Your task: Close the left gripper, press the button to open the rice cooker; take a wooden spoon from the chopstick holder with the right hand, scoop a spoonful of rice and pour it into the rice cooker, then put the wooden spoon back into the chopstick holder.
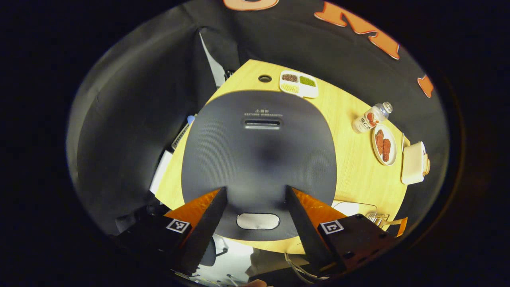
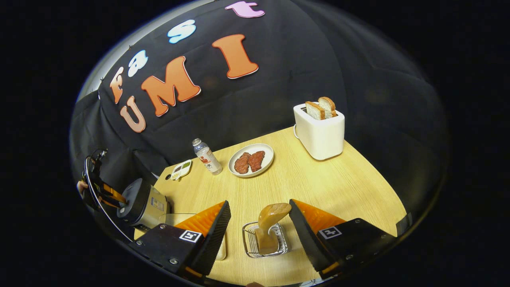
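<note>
The rice cooker's dark grey lid lies shut right below my left gripper, which hangs open above it. The pale oval button sits at the lid's near edge, between the two fingers and apart from them. In the right gripper view the wooden spoon stands bowl-up in the wire chopstick holder, just ahead of my open right gripper, untouched. Far left in that view the rice cooker stands with the left gripper over it. A clear container sits beside the cooker; what it holds I cannot make out.
On the wooden table stand a white toaster with bread slices, a plate of meat, a small bottle and a divided dish of grains. The booth's black cloth wall closes in behind the table.
</note>
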Available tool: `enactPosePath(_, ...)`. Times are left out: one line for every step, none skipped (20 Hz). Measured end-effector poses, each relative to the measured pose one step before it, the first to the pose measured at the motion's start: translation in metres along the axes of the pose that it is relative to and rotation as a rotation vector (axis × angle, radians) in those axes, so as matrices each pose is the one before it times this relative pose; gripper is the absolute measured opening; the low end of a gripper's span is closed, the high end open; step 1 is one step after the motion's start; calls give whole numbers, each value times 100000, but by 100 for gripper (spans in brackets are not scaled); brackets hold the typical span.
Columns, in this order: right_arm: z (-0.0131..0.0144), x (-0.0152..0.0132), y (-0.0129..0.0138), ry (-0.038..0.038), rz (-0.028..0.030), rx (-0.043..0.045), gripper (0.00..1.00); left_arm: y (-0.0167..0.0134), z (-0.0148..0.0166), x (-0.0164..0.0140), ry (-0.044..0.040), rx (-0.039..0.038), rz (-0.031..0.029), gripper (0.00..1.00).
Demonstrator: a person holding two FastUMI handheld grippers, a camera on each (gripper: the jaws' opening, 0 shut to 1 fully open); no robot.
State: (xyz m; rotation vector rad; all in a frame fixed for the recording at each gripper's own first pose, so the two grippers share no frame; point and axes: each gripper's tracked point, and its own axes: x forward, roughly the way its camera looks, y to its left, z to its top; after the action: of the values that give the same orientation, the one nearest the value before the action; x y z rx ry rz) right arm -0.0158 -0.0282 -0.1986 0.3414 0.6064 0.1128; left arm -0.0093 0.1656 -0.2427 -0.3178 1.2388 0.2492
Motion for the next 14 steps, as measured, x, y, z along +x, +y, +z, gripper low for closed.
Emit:
enactPosePath(-19,2,196,98,50,-1335,91,-150,78,-208,1067,358,102,100)
enactPosePath(-81,-19,111,105,-152,-1514,92,-253,187,-22,-405,873,-241,100)
enactPosePath(50,-31,270,-63,221,-1372,92,-14,-112,235,787,774,-164,100)
enactPosePath(24,-68,248,-88,124,-1115,92,-25,155,10,-491,-204,43,100)
enactPosePath(306,-59,411,-704,620,-823,93,-51,-118,-47,11,-369,228,100)
enactPosePath(320,-174,464,-1108,433,-803,93,25,102,-28,-992,381,197,100)
enactPosePath(368,-29,401,-992,447,-1171,93,12,-73,78,-858,278,-70,100)
enactPosePath(379,-100,405,-1214,163,-1460,93,-27,82,-49,-1072,-163,56,100)
enactPosePath(671,-132,415,-1652,702,-1648,93,-3,-62,-190,-1776,-468,52,100)
enactPosePath(734,-183,448,-1939,638,-1790,93,-48,201,-71,-3147,-1074,3,100)
enactPosePath(839,-81,381,-1988,562,-1887,93,-144,979,349,-5908,-641,91,100)
enactPosePath(855,-130,162,-2072,-176,-2021,93,46,629,70,-6302,-135,522,100)
enactPosePath(943,-32,217,-2115,23,-1838,93,-172,288,-241,-5039,90,-229,100)
enactPosePath(1038,-148,121,-2238,-195,-1619,94,-478,728,-426,-6784,-44,-285,100)
